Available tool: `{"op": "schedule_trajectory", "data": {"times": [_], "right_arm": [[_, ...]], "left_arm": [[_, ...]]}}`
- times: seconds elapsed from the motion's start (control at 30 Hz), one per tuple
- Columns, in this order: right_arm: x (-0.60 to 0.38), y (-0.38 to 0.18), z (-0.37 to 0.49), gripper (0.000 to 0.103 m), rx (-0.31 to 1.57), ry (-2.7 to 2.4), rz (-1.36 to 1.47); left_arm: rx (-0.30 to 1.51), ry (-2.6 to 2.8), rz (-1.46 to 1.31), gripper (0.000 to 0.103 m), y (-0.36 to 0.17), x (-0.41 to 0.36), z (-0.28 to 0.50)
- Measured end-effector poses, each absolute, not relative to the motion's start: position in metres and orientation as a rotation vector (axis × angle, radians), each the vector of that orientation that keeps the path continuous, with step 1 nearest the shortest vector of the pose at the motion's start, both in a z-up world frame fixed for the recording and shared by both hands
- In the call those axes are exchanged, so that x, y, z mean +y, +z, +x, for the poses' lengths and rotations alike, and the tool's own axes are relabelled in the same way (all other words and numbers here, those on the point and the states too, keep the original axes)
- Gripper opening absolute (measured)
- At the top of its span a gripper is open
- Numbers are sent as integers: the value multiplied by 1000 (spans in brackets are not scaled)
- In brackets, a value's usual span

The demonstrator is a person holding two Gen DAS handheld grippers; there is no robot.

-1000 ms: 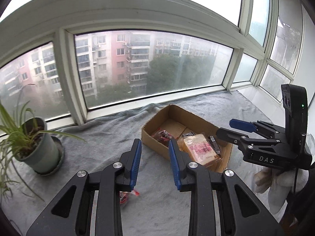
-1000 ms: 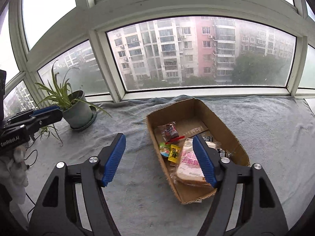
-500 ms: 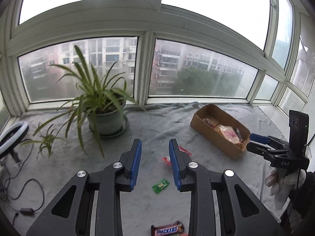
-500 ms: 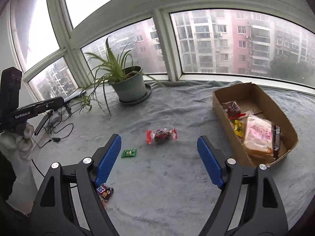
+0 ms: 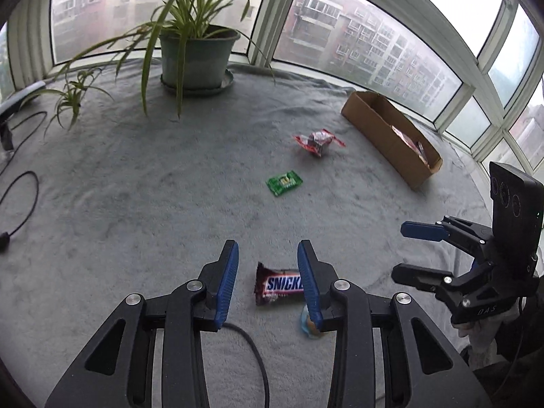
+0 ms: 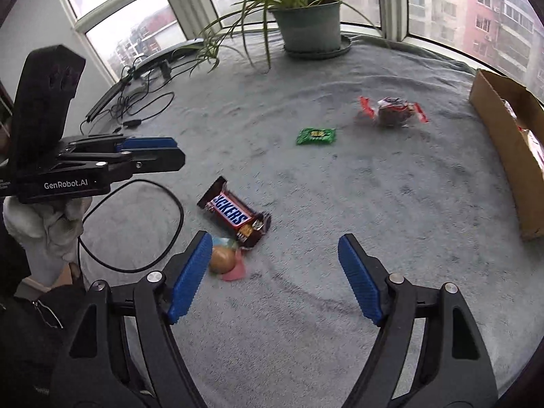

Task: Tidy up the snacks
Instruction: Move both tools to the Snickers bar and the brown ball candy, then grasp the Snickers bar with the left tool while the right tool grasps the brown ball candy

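A brown Snickers bar (image 5: 277,287) (image 6: 234,213) lies on the grey blanket (image 5: 170,204). My left gripper (image 5: 268,265) hovers over it with its jaws opening and nothing pressed between them. A small round wrapped snack (image 6: 224,259) (image 5: 307,326) lies just beside the bar. My right gripper (image 6: 275,258) hangs above bare blanket to the right of both, its wide jaws closing on nothing. Farther off lie a green packet (image 5: 284,182) (image 6: 316,136) and a red-and-clear wrapped snack (image 5: 318,140) (image 6: 394,112). The cardboard box (image 5: 384,136) (image 6: 506,149) holds several snacks.
A potted spider plant (image 5: 195,51) (image 6: 307,23) stands at the window. Black cables (image 5: 20,200) (image 6: 136,224) loop over the blanket at the left. A ring-shaped stand (image 6: 163,57) sits at the far left edge. White-gloved hands (image 6: 44,227) hold the grippers.
Both views swung away from the box and window, down toward the blanket. The Snickers bar and round snack now sit close under the grippers. The left jaws stand wider apart.
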State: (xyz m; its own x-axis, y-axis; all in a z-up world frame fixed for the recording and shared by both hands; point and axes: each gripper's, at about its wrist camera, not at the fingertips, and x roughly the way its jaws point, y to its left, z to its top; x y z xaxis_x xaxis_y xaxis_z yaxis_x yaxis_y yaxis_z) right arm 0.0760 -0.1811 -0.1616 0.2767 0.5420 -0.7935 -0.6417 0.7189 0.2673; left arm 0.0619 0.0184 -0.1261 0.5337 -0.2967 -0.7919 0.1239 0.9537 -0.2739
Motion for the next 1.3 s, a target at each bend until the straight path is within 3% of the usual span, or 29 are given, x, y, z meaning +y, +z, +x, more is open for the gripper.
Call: {"op": "schedule_trajectory", "data": {"times": [0.1, 0.3, 1.03, 1.3], "right_arm": [[-169, -170, 68, 51, 1036, 846, -125], [-140, -181, 50, 43, 1060, 946, -200], [-118, -197, 48, 35, 1057, 907, -295], [-119, -197, 49, 33, 1056, 902, -304]], "left_arm": [[999, -287, -127, 34, -136, 5, 56], [1025, -327, -51, 34, -146, -2, 57], [1078, -510, 326, 35, -176, -37, 67], [1072, -497, 275, 37, -182, -38, 77]]}}
